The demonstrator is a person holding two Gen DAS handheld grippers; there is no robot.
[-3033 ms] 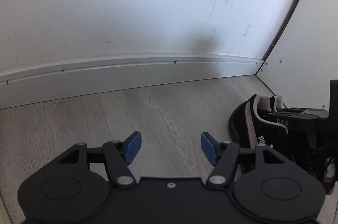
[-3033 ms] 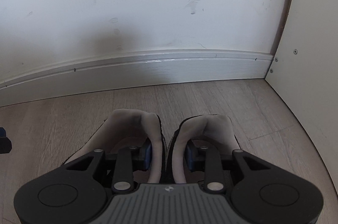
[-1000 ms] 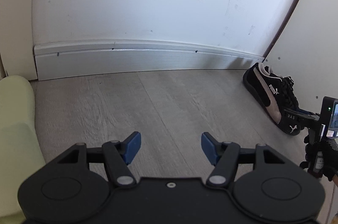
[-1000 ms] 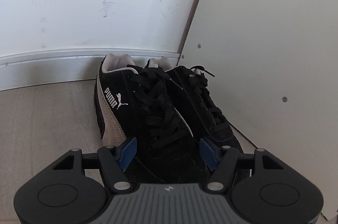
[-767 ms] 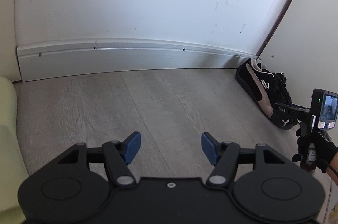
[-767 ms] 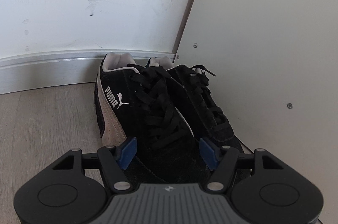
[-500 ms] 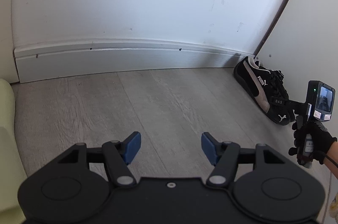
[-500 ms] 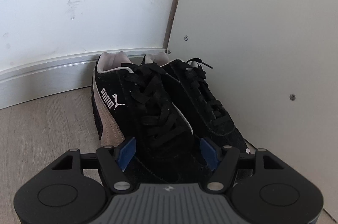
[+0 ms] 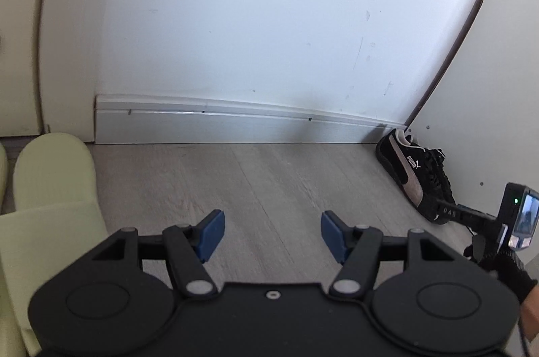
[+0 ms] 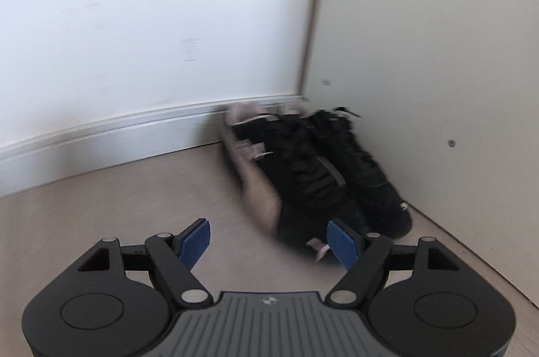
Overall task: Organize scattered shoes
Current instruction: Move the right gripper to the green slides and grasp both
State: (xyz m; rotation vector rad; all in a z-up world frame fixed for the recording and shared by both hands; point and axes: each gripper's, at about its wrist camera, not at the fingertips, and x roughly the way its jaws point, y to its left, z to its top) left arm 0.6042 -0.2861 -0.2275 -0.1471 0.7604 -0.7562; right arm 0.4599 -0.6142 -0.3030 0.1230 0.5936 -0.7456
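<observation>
left gripper (image 9: pixel 272 230) agape, right gripper (image 10: pixel 269 240) agape

We see black shoes (image 9: pixel 417 178) with tan stripes, blue pads (image 9: pixel 210 234), grey woodgrain floor (image 9: pixel 269 181), white wall (image 9: pixel 252 20).

Two low wrist views toward one floor corner — one farther back, one close in.

The left wrist camera looks forward over its own left gripper (image 9: pixel 271 234) across bare wooden floor (image 9: pixel 269 181) toward the white wall (image 9: pixel 252 20) and skirting board (image 9: pixel 219 124), with the pair of black shoes (image 9: pixel 412 178) well off at its right edge by the side panel (image 9: pixel 498 94). The right wrist camera sits low behind the right gripper (image 10: pixel 273 242) and faces the same corner from near, the shoes (image 10: pixel 313 175) just ahead — blurred. Both views share shoes, wall, skirting and panel; the left view also catches the right gripper's body (image 9: pixel 471 217).
</observation>
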